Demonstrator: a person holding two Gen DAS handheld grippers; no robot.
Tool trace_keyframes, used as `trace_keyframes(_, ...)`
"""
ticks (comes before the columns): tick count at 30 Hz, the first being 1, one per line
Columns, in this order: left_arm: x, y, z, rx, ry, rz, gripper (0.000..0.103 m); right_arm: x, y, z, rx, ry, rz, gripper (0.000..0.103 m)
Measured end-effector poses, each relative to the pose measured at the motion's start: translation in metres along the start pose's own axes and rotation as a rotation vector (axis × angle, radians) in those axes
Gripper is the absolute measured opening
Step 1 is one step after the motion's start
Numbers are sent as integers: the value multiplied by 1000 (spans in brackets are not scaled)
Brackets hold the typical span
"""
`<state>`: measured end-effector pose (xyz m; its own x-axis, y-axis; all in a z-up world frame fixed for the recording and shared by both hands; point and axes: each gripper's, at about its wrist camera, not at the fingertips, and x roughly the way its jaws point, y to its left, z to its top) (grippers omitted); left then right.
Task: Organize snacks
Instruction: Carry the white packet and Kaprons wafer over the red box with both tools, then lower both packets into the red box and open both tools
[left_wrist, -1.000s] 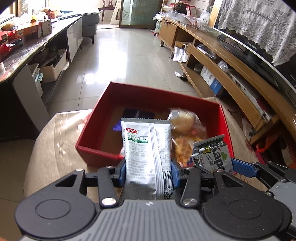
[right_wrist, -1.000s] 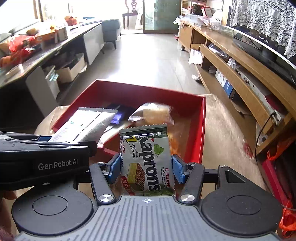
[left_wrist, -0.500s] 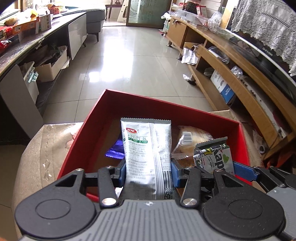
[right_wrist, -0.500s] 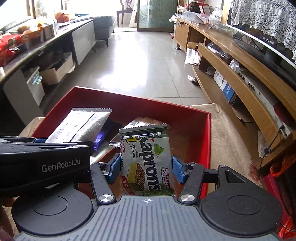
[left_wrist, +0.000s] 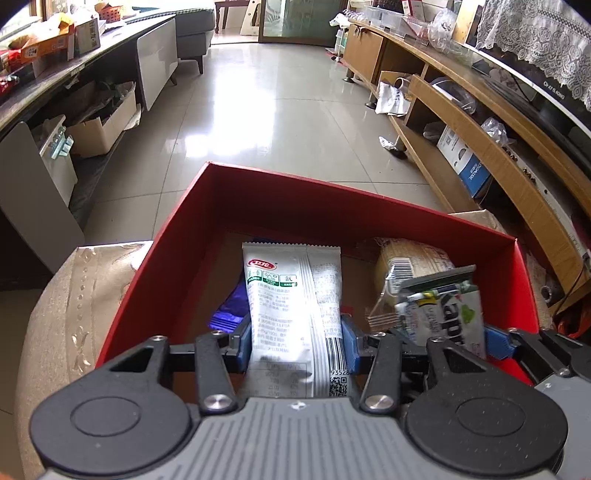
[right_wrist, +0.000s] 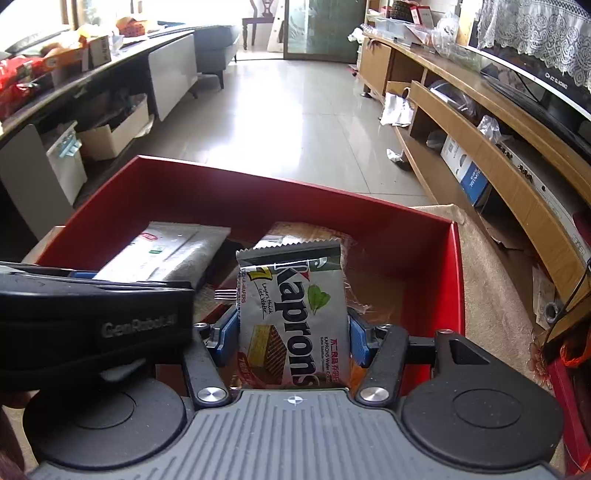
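While both packets are hanging over the red box (left_wrist: 177, 236), your left gripper (left_wrist: 295, 347) is pinching the white snack packet (left_wrist: 291, 306) between its blue pads, and your right gripper (right_wrist: 293, 339) is clamping the Kaprons wafer packet (right_wrist: 295, 314) the same way. Down inside the box a purple wrapper (left_wrist: 229, 310) and a clear biscuit pack (left_wrist: 410, 262) are lying.

Wafer packet (right_wrist: 295, 317): "Kaprons", with smaller "KAPRONS Wafer" along its edge (the handwritten-style line beside it is too small to read).
White sachet (left_wrist: 291, 314), left of the wafer packet: digits "93528" by its barcode.
Left gripper (right_wrist: 96, 321) body: "GenRobot.AI".
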<state>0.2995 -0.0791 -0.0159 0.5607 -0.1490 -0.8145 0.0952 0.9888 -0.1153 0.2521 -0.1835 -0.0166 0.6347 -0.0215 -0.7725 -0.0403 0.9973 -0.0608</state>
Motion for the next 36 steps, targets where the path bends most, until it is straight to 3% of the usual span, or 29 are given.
trace_keyframes(6, 4, 1, 0, 13, -9, 17, 45, 6, -5, -1, 0, 3, -40, 65)
trace_keyframes(19, -11, 11, 1, 17, -23, 62, 50, -6, -8, 2, -28, -19, -96, 81)
trace_keyframes(36, -53, 25, -7, -39, -43, 4, 56, -37, -16, 3, 1, -59, -98, 84)
